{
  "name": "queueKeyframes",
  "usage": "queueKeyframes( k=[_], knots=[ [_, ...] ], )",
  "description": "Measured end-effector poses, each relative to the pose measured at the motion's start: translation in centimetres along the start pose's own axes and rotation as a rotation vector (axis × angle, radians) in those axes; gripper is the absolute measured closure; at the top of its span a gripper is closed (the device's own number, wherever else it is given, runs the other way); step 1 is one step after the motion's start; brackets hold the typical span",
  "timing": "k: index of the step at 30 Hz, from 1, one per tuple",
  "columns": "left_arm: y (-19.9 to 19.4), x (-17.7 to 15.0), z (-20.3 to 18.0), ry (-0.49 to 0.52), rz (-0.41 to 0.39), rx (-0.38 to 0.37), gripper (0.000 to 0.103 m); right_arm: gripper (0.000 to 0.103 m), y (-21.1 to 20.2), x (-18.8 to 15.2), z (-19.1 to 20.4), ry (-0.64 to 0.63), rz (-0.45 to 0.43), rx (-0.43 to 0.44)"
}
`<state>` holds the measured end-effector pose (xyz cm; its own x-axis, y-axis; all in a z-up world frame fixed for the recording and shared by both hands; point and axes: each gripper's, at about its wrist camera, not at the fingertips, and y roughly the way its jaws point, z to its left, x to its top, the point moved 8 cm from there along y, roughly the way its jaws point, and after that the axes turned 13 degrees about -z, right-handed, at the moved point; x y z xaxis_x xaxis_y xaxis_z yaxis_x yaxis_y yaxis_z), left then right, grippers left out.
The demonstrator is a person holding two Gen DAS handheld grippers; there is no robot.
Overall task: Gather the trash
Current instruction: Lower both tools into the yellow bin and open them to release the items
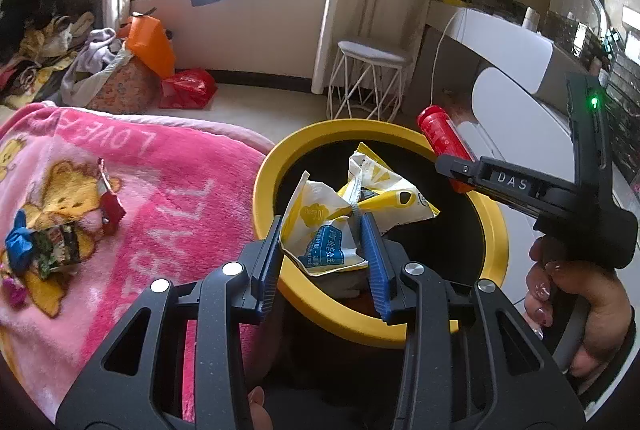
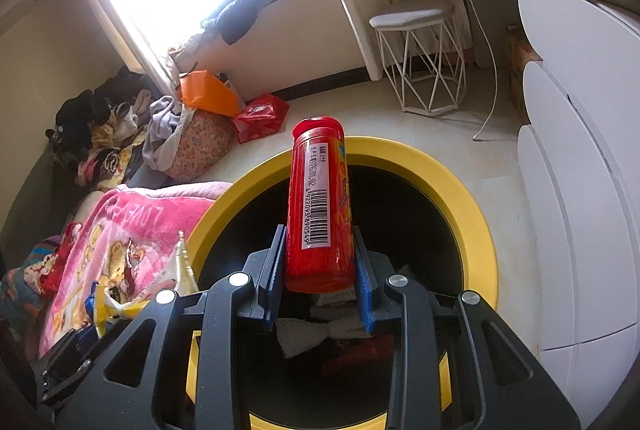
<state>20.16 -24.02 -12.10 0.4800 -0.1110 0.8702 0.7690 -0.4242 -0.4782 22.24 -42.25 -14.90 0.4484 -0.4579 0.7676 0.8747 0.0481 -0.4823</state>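
One yellow-rimmed bin [image 1: 272, 166]. One red tube [image 2: 320, 206]. Two crumpled yellow-white wrappers [image 1: 320, 226] over the bin. Two grippers: left gripper [image 1: 324, 250], right gripper [image 2: 320, 270]. One pink blanket [image 1: 160, 190], bearing roughly three wrapper scraps [image 1: 44, 246]. One white stool [image 2: 420, 58].

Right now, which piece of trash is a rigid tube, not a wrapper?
The red tube, held by the right gripper over the yellow bin; the left gripper holds a crumpled wrapper.
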Motion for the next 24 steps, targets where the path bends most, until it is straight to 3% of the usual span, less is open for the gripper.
queueKeyframes(
  k=[6, 8, 10, 12, 15, 24],
  knots=[
    [0.9, -0.1, -0.7, 0.012, 0.023, -0.019, 0.071, 0.073, 0.0, -0.1, -0.4, 0.049, 0.018, 0.006],
    [1.0, 0.0, -0.8, 0.006, 0.022, -0.026, 0.069, 0.068, 0.0, -0.1, -0.7, 0.059, 0.024, 0.007],
    [0.9, 0.0, -0.6, -0.010, 0.018, -0.034, 0.044, 0.063, -0.1, -0.1, -0.8, 0.081, 0.029, 0.013],
    [0.6, 0.1, -0.2, -0.042, 0.010, -0.038, 0.027, 0.060, -0.2, 0.0, -0.9, 0.097, 0.023, 0.015],
    [0.2, 0.3, 0.6, -0.083, 0.003, -0.028, 0.013, 0.057, -0.5, 0.2, -1.0, 0.097, 0.011, 0.007],
    [-1.9, 0.9, 2.8, -0.128, -0.041, 0.036, 0.011, 0.052, -1.1, 0.6, 0.0, 0.067, -0.017, 0.001]
  ],
)
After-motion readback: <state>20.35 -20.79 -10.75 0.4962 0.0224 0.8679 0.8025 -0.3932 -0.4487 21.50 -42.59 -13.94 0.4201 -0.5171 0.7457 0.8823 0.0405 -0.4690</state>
